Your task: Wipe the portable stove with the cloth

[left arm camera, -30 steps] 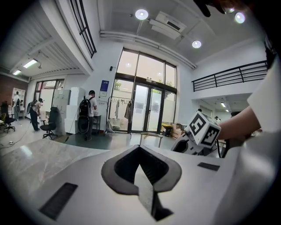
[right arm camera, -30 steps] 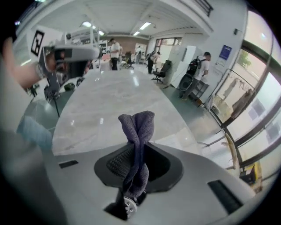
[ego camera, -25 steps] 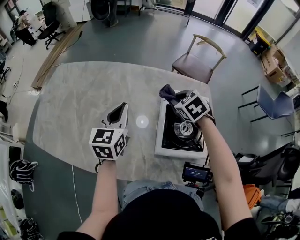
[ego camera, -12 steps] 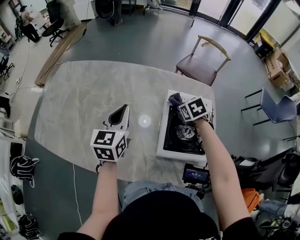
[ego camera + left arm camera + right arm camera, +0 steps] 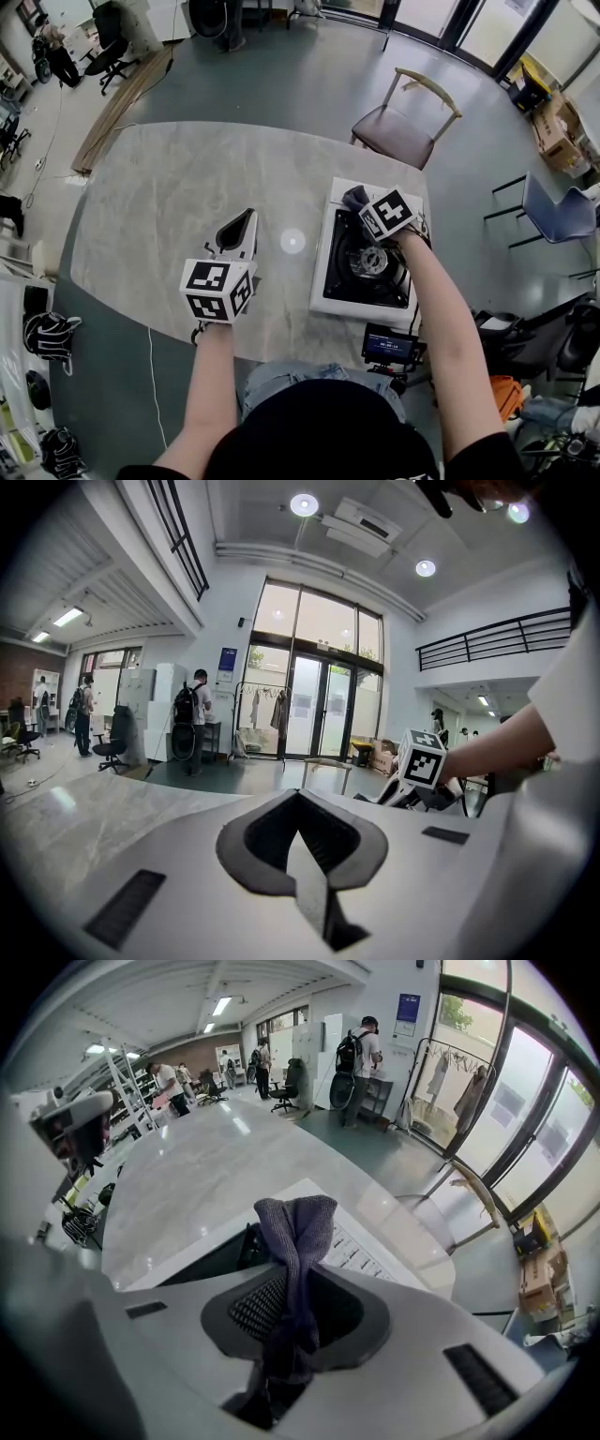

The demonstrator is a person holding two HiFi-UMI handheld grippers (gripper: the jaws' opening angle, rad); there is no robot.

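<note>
we have the cloth [image 5: 295, 1232] pinched in the right tool [image 5: 289, 1340], whose jaws are closed on a bunched fold of it, the loose purple-grey end sticking out past the tips. from the head view that tool sits over the far left corner of the portable stove [image 5: 323, 272], which stands on the right side of the worktop [image 5: 178, 197], near its edge. whether the cloth actually presses on the stove's white top we cannot tell. the left tool [image 5: 305, 855] has its jaws together with nothing between them, and hangs over bare worktop well apart from the stove, taking no part. we judge the wiping to be under way but cannot say how much is done: no streaks, wet patches or dirt show to mark wiped from unwiped. by the cloth's place, the black burner well, the right side and the front strip look like what is left.
</note>
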